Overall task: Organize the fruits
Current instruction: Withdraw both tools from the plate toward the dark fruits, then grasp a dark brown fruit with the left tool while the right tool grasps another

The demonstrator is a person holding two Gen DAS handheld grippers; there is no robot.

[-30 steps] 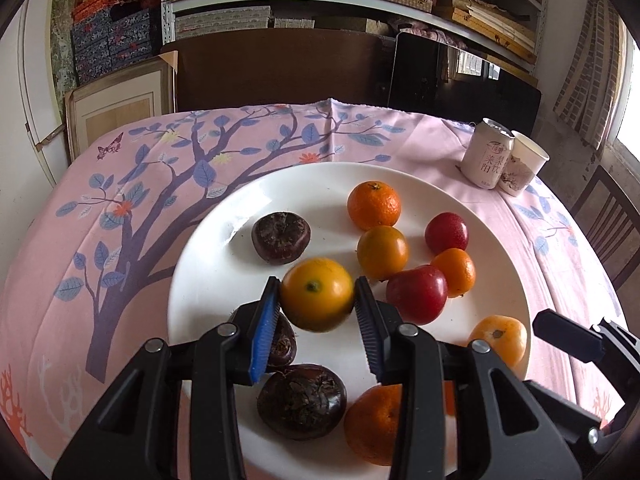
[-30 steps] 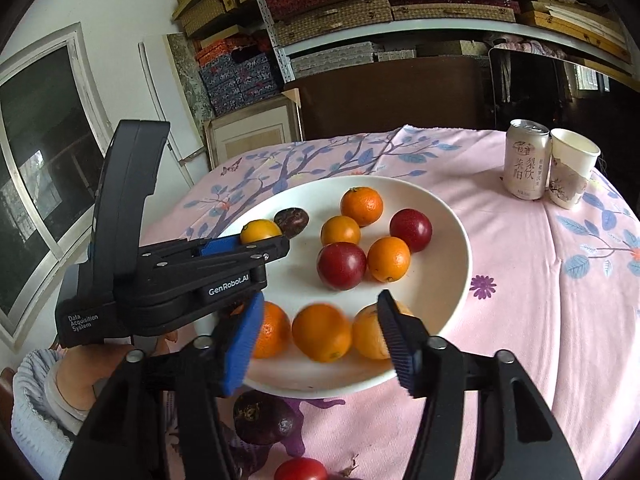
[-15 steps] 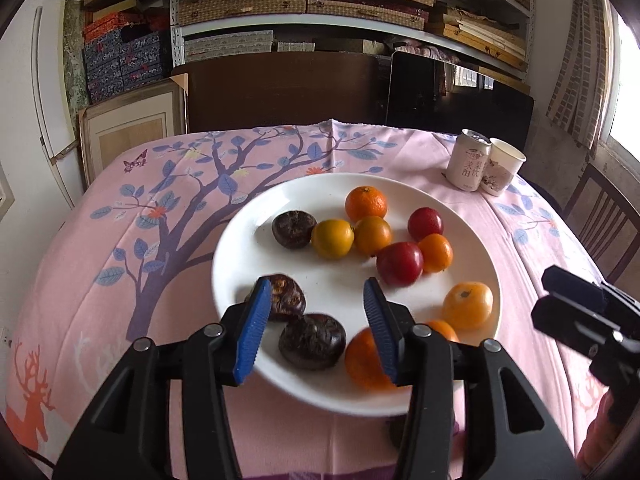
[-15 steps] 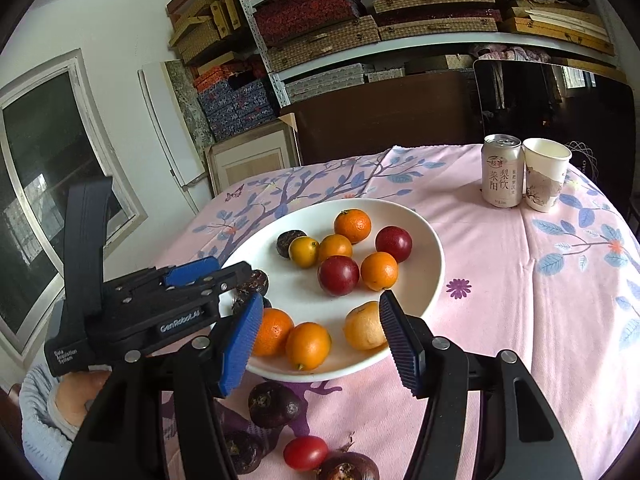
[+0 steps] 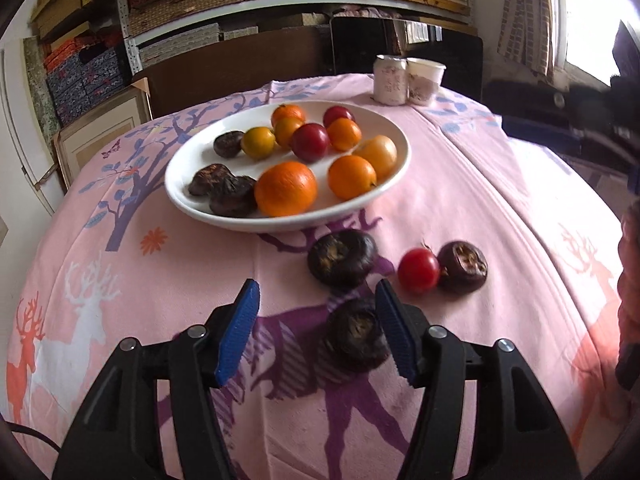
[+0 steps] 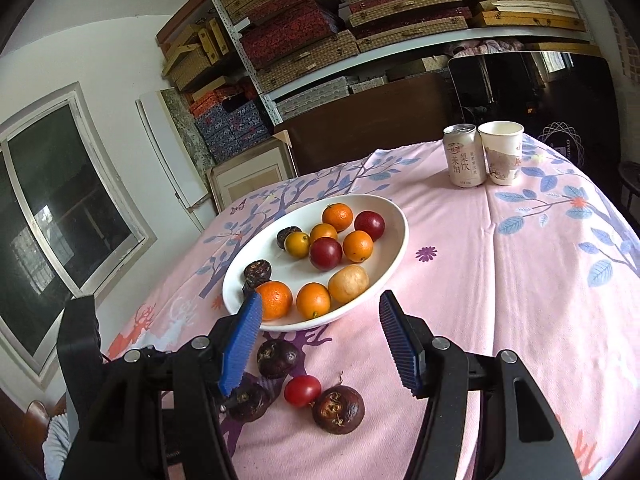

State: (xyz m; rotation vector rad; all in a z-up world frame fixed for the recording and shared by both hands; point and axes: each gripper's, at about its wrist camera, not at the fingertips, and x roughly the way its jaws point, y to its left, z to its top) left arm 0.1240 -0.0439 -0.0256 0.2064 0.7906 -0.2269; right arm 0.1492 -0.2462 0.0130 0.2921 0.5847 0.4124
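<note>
A white plate (image 5: 188, 204) (image 6: 394, 248) holds several oranges, two red plums and three dark water chestnuts. On the pink cloth in front of it lie three dark water chestnuts (image 5: 342, 258) (image 5: 358, 336) (image 5: 463, 266) and a small red tomato (image 5: 418, 271) (image 6: 302, 390). My left gripper (image 5: 318, 330) is open and empty, low over the cloth, with the nearest chestnut just inside its right finger. My right gripper (image 6: 320, 342) is open and empty above the loose fruit (image 6: 338, 409) in front of the plate.
A drink can (image 6: 464, 156) and a paper cup (image 6: 502, 152) stand at the far side of the round table. Shelves of boxes, a framed picture and a dark cabinet are behind. The left gripper's body (image 6: 80, 360) shows at the right wrist view's lower left.
My left gripper let go of the yellow-orange fruit on the plate, pulled back and dropped toward the loose chestnuts on the cloth. My right gripper also drew back from the plate.
</note>
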